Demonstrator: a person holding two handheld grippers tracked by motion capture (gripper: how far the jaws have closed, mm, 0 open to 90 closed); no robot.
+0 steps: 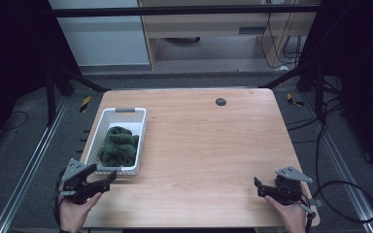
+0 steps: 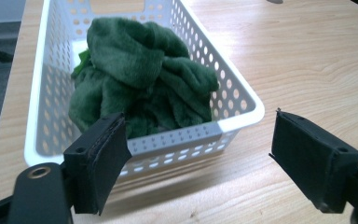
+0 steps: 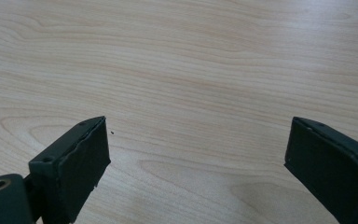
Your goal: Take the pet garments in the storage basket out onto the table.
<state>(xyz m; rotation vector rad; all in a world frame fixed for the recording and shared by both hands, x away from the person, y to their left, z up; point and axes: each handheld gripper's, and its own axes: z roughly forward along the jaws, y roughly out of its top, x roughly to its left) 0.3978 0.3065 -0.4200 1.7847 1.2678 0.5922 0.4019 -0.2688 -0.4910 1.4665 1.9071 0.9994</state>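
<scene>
A white perforated basket [image 1: 141, 127] [image 2: 242, 100] stands on the left side of the wooden table [image 1: 209, 141], and a crumpled dark green cloth [image 1: 118, 145] [image 2: 144, 79] lies inside it. My left gripper [image 1: 108, 177] [image 2: 196, 158] is open just in front of the basket's near wall, its jaws spread wide with nothing between them. At the table's front right my right gripper [image 1: 257, 188] [image 3: 196, 163] is open over bare wood [image 3: 191, 70], also holding nothing. A hand holds each gripper at the table's front edge.
A small dark round disc [image 1: 220, 101] sits near the table's far edge. Metal rails [image 1: 26, 170] run along the floor on both sides, and cables [image 1: 349, 189] lie on the floor at the right. Black frame struts [image 1: 77, 77] stand behind the table.
</scene>
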